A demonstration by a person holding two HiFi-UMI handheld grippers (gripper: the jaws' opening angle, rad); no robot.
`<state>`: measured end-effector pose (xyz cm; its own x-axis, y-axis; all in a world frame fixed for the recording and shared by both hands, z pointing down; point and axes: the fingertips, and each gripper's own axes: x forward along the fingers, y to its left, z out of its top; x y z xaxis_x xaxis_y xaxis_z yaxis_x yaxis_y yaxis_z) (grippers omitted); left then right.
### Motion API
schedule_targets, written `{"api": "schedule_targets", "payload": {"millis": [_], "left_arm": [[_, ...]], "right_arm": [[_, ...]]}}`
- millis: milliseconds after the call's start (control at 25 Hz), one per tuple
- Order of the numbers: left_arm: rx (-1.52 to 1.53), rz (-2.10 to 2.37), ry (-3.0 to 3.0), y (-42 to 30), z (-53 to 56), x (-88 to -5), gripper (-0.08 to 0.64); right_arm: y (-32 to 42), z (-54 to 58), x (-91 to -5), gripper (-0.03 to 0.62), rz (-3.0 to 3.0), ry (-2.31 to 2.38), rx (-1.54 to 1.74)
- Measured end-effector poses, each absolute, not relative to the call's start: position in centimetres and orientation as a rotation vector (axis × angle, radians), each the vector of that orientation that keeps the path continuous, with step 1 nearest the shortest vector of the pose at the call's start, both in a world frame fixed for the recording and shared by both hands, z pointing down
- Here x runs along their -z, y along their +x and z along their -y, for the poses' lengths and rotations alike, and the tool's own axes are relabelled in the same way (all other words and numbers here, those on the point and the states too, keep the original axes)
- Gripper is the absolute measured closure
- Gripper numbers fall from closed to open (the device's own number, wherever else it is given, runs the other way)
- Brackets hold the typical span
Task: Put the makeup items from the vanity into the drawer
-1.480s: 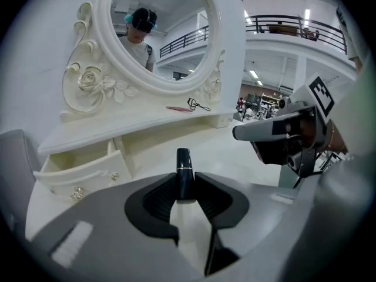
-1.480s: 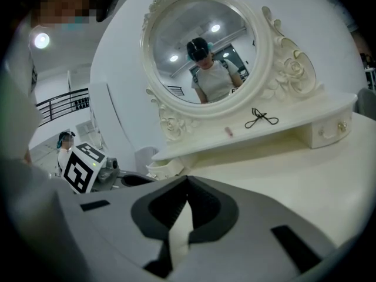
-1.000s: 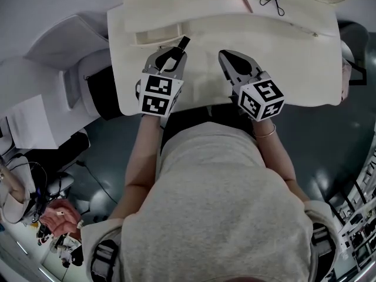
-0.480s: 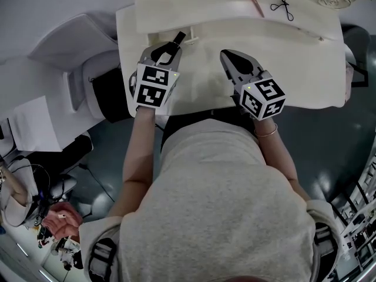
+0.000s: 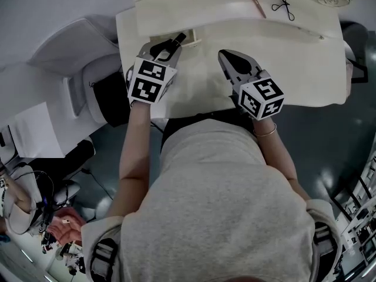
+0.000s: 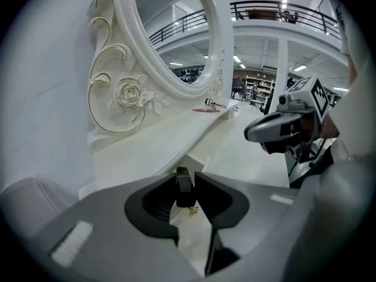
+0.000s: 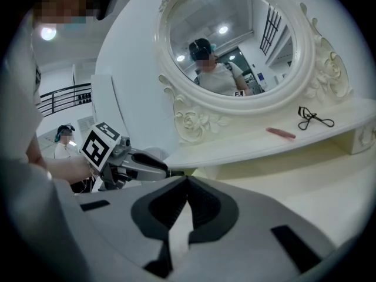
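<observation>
Sticking out past the tips of the left tongs (image 5: 170, 48) is a slim black cosmetic tube (image 6: 184, 188). Their pads are pressed on its near end from both sides. Its long axis runs on roughly in line with the tongs, away from the person and slanted a little to the right. The tube's far end is just beside a low slot in the face of the raised shelf (image 5: 223, 7), at the far left corner of the counter (image 5: 294, 57). That slot looks like the drawer, though how far it stands open cannot be told. A small gold fitting shows just under the tube in the left gripper view, perhaps a knob. As I judge it, the coming move is short and goes straight ahead, and the left hand is much the nearer one to that opening. The right tongs (image 7: 187, 181) hang over the middle of the counter with their tips together and nothing between them. Farther out, toward the shelf's right end, lie a pink cosmetic pencil (image 5: 256, 3) and a black eyelash curler (image 5: 284, 3), near each other but apart. The ornate round mirror (image 7: 235, 46) rises behind them. No brand or lettering can be read on the tube.
</observation>
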<state>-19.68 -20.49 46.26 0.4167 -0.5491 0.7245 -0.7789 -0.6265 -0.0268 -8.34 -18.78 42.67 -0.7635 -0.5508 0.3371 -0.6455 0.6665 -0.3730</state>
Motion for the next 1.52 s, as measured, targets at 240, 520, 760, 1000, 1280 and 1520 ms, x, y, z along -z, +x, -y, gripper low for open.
{"api": "schedule_targets", "payload": {"millis": [240, 520, 760, 1000, 1280, 1520], "left_arm": [[-1.053, 1.11, 2.375, -20.5, 21.2, -46.1, 0.454], [-1.095, 1.142, 2.345, -21.1, 21.7, -47.0, 0.454], [-1.103, 1.201, 2.346, -21.8, 22.2, -47.7, 0.454], [-1.059, 1.252, 2.351, -21.8, 22.3, -47.9, 0.454], [-1.035, 1.285, 2.351, -21.7, 22.2, -47.8, 0.454], [-1.027, 1.269, 2.359, -21.3, 22.1, -47.6, 0.454]], "right_arm": [[-8.6, 18.8, -42.6, 0.584, 2.677, 0.994, -0.708], [-8.5, 18.8, -42.7, 0.584, 2.667, 1.015, -0.707], [-8.4, 18.8, -42.7, 0.584, 2.659, 1.021, -0.706], [-8.3, 18.8, -42.9, 0.584, 2.655, 1.024, -0.704], [-8.4, 18.8, -43.0, 0.584, 2.651, 1.015, -0.705], [-8.3, 18.8, -43.0, 0.584, 2.651, 1.011, -0.701]]}}
